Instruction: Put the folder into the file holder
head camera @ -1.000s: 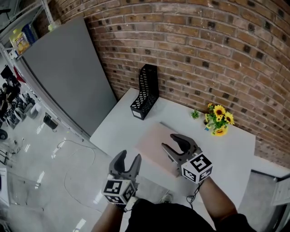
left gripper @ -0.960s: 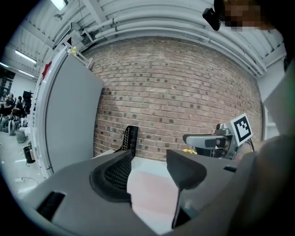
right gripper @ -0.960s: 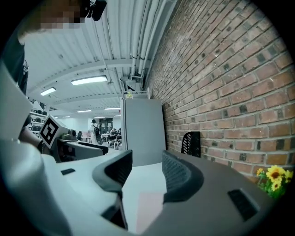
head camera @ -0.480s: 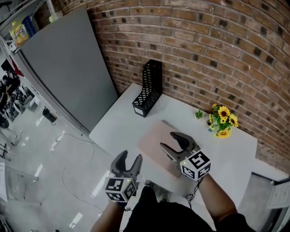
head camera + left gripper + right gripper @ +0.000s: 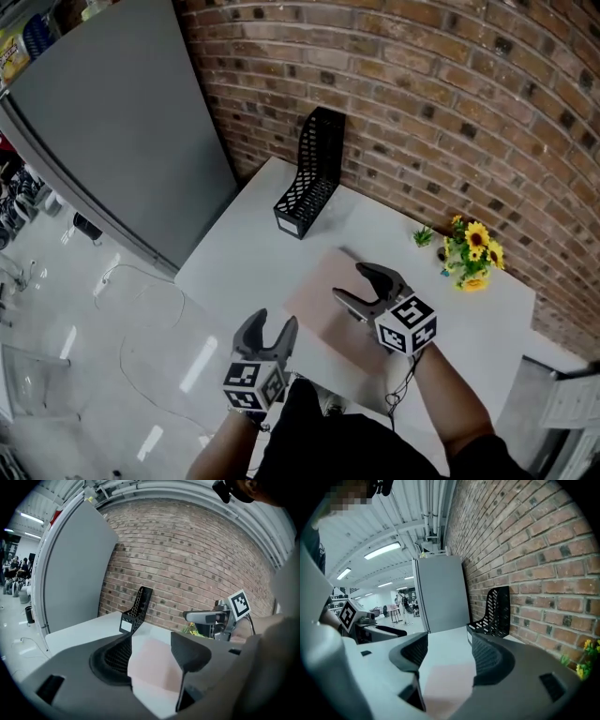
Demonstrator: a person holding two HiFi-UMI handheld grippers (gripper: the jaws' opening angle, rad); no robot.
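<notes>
A pink folder [image 5: 319, 302] lies flat on the white table [image 5: 246, 246]. It shows as well in the left gripper view [image 5: 154, 667] and in the right gripper view [image 5: 447, 681]. The black mesh file holder [image 5: 311, 173] stands upright at the table's far end by the brick wall, empty. My right gripper [image 5: 351, 284] hovers over the folder's right part, open; its jaws have just been opening with nothing between them. My left gripper [image 5: 270, 324] is open off the table's near edge, short of the folder; its jaws also widened a little, empty.
A small pot of sunflowers [image 5: 472, 250] stands at the table's right by the wall. A tall grey panel [image 5: 112, 122] leans at the left. Below the table's left edge is shiny floor [image 5: 84, 319] with a cable on it.
Both grippers have sunk a little and moved towards the folder. The right gripper's jaws stand wider apart than a second ago.
</notes>
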